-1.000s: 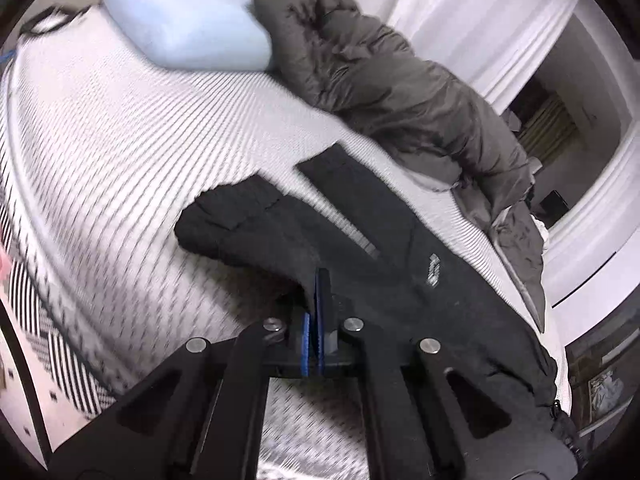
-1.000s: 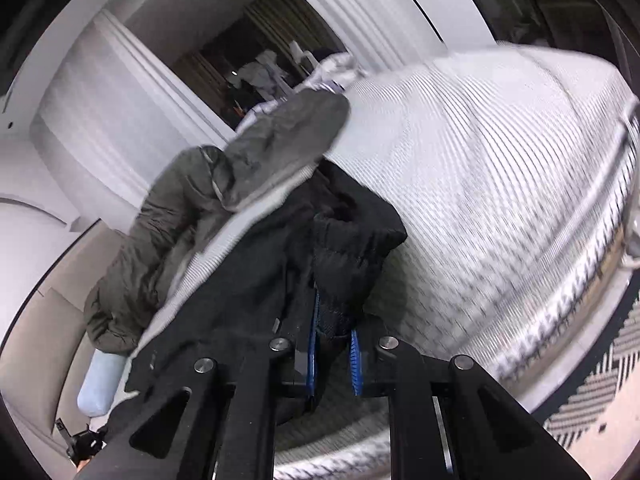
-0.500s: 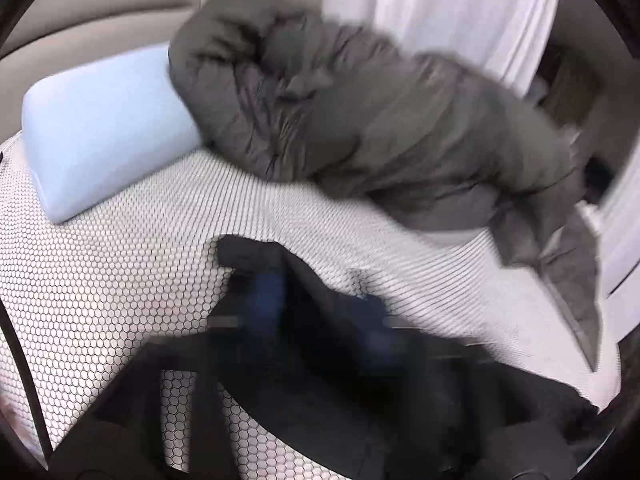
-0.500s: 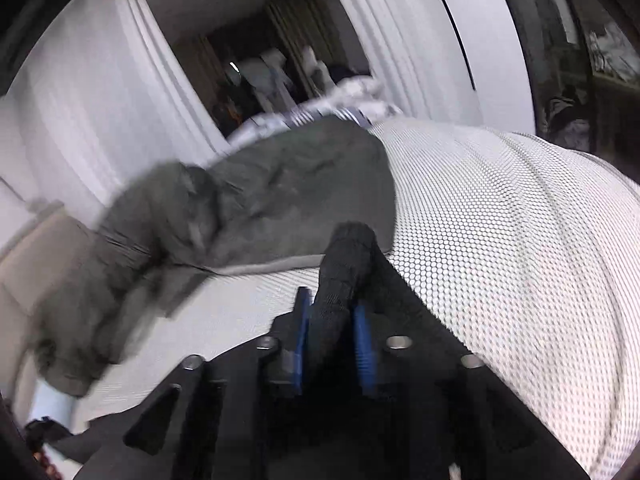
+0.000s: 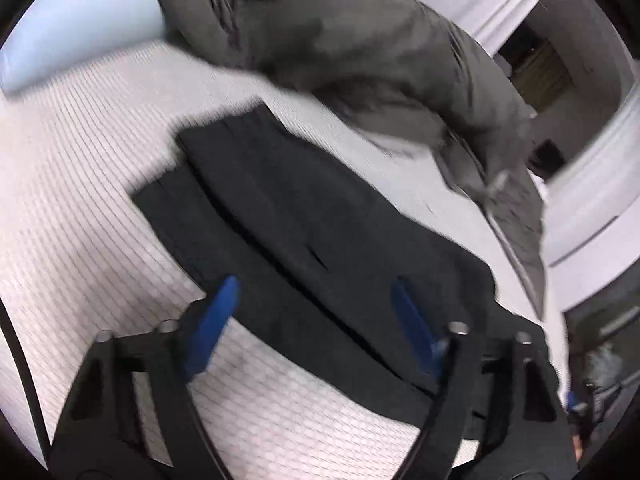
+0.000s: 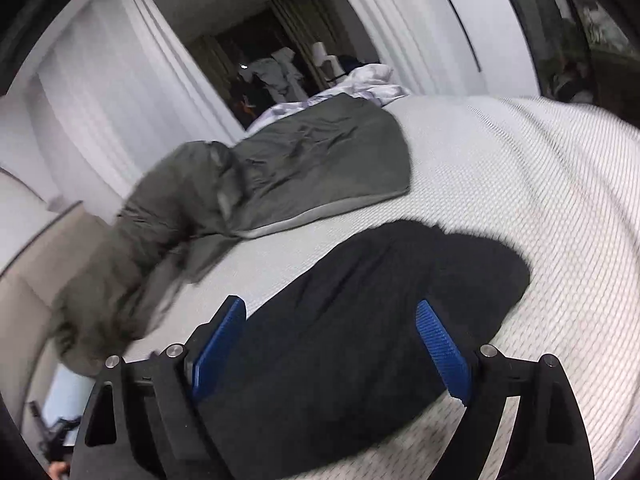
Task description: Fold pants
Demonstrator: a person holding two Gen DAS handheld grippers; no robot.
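1. The black fabric pants (image 5: 320, 248) lie flat on the white honeycomb-textured mattress cover (image 5: 80, 208), one leg laid over the other with the upper edge offset from the lower – a lengthwise fold that looks done.
2. The left gripper (image 5: 316, 312) stands spread above the near edge of the pants, its jaws having just been closing a little; nothing sits between its blue pads (image 5: 212, 320).
3. The right gripper (image 6: 332, 340) is spread wide over the bunched waist end, its jaws having just been opening, no cloth pinched.
4. Risk: the rumpled end in the right view would probably fold in crooked unless smoothed.
5. Risk – the crumpled grey-green quilted blanket (image 5: 360, 40) lies near the far edge; a wide sweep could snag it.
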